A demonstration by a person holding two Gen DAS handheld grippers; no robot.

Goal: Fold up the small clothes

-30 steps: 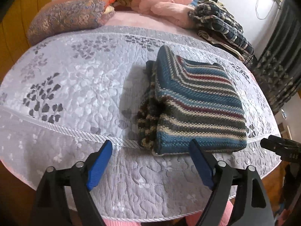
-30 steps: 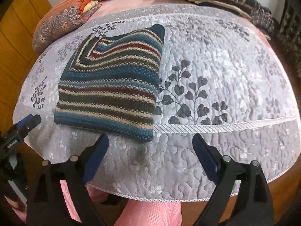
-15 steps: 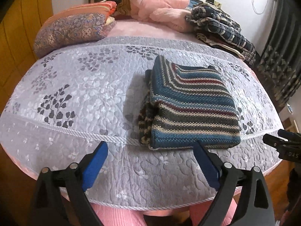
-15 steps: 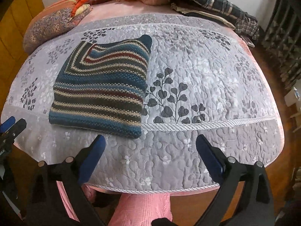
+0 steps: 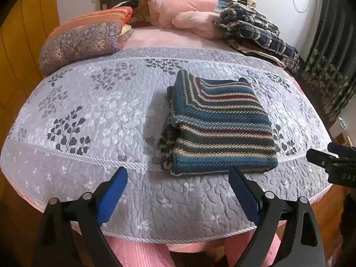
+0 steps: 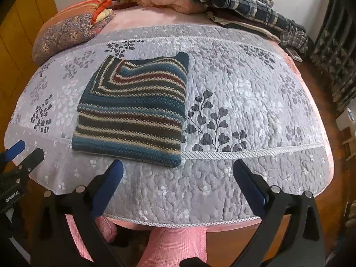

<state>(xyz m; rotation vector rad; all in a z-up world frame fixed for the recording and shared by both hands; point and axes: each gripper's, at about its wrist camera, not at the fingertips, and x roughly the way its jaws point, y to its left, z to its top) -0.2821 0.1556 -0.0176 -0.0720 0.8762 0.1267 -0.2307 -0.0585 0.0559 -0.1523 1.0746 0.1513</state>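
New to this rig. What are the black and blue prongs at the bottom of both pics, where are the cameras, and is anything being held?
There is no robot arm: a person holds a two-finger gripper in each hand, each with a fisheye camera looking forward along its fingers. One picture comes from the left gripper, the other from the right gripper; each also catches the other at its edge. The prongs are the black fingers with blue pads. Both grippers are open and hold nothing. On the grey quilted bedspread with a leaf print lies a folded blue, red and cream striped knit garment. Behind are a patterned pillow, pink bedding and plaid clothes.
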